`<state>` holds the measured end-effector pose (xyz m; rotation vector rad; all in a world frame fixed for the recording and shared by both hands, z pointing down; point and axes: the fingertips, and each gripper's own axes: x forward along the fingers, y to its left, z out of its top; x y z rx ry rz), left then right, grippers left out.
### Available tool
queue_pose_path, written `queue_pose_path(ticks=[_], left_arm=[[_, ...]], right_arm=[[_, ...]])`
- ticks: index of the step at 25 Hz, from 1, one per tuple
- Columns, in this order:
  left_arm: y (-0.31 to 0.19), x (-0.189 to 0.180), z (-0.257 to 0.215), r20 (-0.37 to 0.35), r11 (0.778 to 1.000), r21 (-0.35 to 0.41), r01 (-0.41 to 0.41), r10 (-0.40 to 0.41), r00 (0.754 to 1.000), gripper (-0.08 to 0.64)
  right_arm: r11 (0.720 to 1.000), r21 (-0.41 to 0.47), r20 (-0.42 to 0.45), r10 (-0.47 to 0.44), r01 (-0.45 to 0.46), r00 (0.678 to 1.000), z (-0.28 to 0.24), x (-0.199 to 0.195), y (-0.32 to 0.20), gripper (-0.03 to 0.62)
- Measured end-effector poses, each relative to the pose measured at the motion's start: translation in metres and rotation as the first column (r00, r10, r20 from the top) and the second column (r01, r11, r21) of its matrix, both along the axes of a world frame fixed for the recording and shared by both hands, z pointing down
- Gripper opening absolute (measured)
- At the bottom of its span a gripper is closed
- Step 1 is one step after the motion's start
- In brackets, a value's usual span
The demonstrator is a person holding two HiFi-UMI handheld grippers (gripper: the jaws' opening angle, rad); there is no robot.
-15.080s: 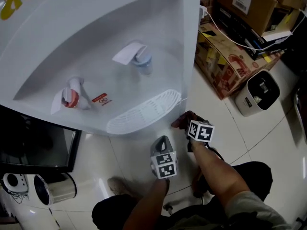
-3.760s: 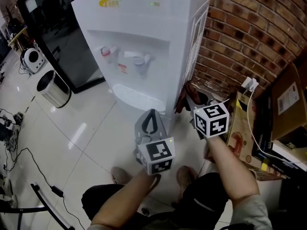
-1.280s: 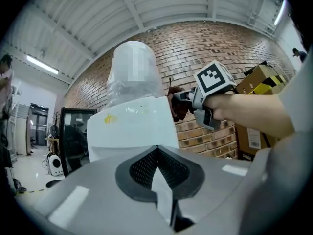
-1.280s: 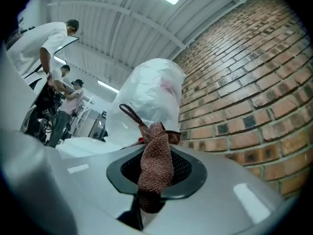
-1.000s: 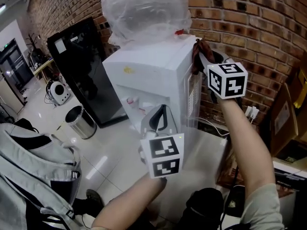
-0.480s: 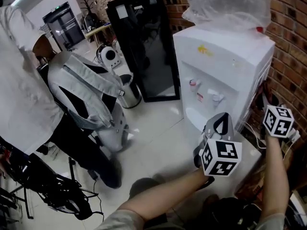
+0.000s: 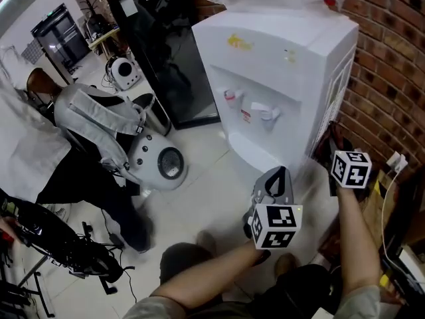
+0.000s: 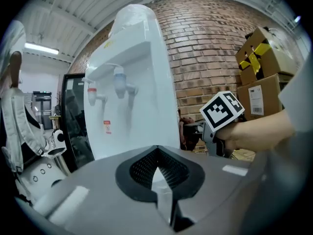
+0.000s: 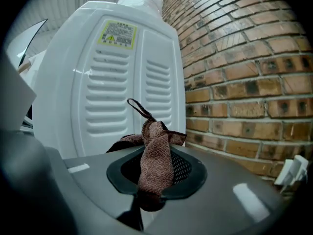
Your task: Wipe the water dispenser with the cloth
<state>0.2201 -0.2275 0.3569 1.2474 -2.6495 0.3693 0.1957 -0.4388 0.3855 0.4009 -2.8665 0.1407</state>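
Right gripper [image 9: 157, 176] jaws pinch brown cloth [image 9: 155, 153], a bunched strip standing upright out of them, long axis vertical, top loop pointing up-left at vented right side of water dispenser [image 7: 279, 65], brick wall [image 9: 244, 82] just right; left gripper [image 8: 157, 173] jaws together, empty.

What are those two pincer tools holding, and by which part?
The right gripper pinches the brown cloth by a bunched fold, leaving its hanging loop sticking up free. The left gripper holds nothing.
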Motion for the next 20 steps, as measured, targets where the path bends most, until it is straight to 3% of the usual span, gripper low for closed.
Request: queue_pose_path(ticks=[11,20], left_arm=[[0.001,0.009,0.141,-0.12,0.993,-0.121,0.017,-0.031,0.992,0.0],[0.007,0.014,0.249,-0.201,0.956,-0.293,-0.023,-0.038,0.979,0.0]], right_arm=[[0.986,-0.166,-0.21,-0.03,-0.005,0.977,0.169,-0.003,0.009,0.084],[0.942,-0.324,-0.379,-0.047,-0.085,0.924,0.316,0.008,0.017,0.083]])
